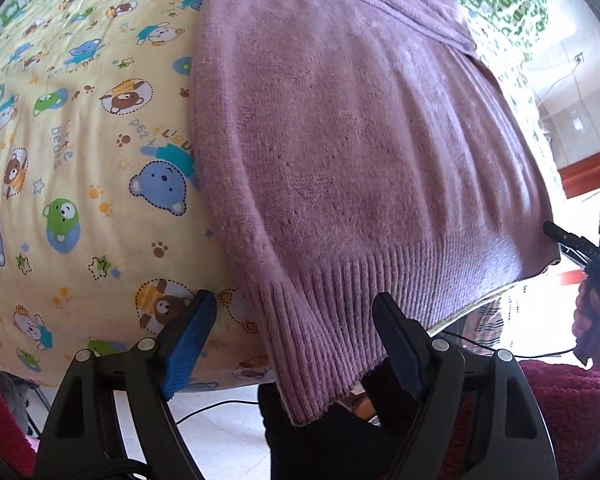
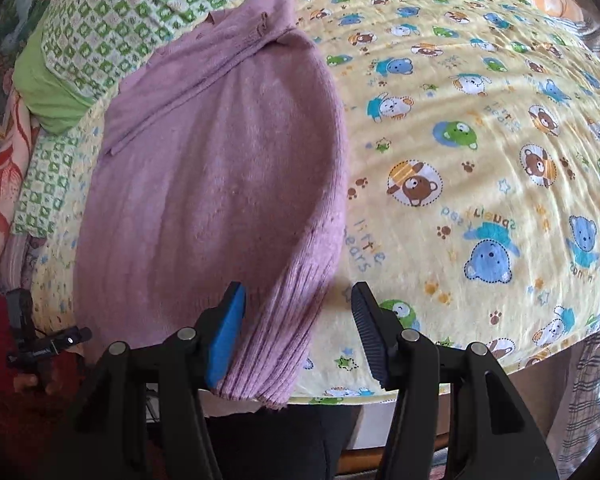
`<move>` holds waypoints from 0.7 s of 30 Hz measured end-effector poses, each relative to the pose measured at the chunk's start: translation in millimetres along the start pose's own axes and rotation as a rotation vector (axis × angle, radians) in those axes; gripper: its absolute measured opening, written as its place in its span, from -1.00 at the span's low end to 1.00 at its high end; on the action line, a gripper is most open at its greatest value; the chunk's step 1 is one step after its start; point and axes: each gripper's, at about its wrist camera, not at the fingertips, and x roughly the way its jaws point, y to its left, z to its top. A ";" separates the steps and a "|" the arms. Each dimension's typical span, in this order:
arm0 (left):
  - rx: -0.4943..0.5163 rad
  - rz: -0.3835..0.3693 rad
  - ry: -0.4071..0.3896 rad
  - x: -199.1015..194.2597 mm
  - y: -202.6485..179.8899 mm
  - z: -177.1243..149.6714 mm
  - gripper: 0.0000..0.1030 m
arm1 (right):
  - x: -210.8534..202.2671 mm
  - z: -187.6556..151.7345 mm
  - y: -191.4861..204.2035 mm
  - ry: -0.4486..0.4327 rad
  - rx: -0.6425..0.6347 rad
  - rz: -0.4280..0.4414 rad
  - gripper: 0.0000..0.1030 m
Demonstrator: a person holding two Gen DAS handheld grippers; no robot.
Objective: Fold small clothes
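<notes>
Nearest, left gripper (image 1: 292, 320): black two-finger tool, blue pad on one finger, jaws wide apart, straddling one ribbed hem corner, pads clear of the knit.

Nearest, right gripper (image 2: 298, 312): same make, jaws apart around the other hem corner; blue pad just beside the ribbing, perhaps brushing it, hard to say from this angle. Nothing clamped.

Near edge of bed: mauve knitted sweater with ribbed hem (image 1: 360, 140), lying flat, hem overhanging the edge slightly, body running away to a folded-in upper part at the far end.

Beneath: yellow cotton bedsheet printed with cartoon bears (image 1: 80, 168), smooth.

Far: green-and-white checked quilt (image 2: 140, 12), just beyond the sweater's far end.

Risks: pinching sheet together with hem, if jaws drop too low. Grasping a single layer of the knit, leaving the under layer behind and skewing the fold. Uneven closing of the two tools, pulling the hem crooked. Overhanging hem slipping off the edge.
</notes>
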 end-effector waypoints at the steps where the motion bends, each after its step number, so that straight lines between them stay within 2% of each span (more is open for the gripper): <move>1: 0.005 0.011 0.001 2.0 -1.5 0.5 0.55 | 2.7 -1.3 2.0 0.017 -0.017 -0.005 -0.17; 2: 0.008 0.023 0.003 3.5 -4.0 0.4 0.55 | 5.6 -2.5 3.5 0.040 -0.029 -0.006 -0.30; 3: 0.013 0.035 0.003 4.8 -6.6 0.4 0.56 | 7.5 -4.3 2.3 0.057 -0.036 -0.013 -0.64; 4: 0.018 0.048 0.003 6.2 -9.0 0.3 0.56 | 7.5 -6.0 -0.4 0.063 -0.039 -0.026 -0.82; 9: 0.032 0.074 -0.002 8.8 -12.6 -0.2 0.48 | -2.1 -9.8 -22.4 0.050 0.005 0.020 -0.84; 12: 0.031 0.086 0.000 7.8 -12.4 1.5 0.28 | 0.1 -7.3 -23.0 0.055 0.012 0.055 -0.84; 15: 0.039 0.093 0.007 5.2 -13.4 4.0 -0.11 | 6.9 -2.8 -20.2 0.071 0.057 0.097 -0.79; 17: 0.043 0.063 0.015 2.1 -12.8 4.0 -0.71 | 7.6 -1.5 -17.3 0.064 0.055 0.110 -0.77; 21: 0.052 0.043 0.009 -0.3 -14.6 1.9 -0.84 | 13.1 0.4 -15.9 0.084 0.032 0.112 -0.77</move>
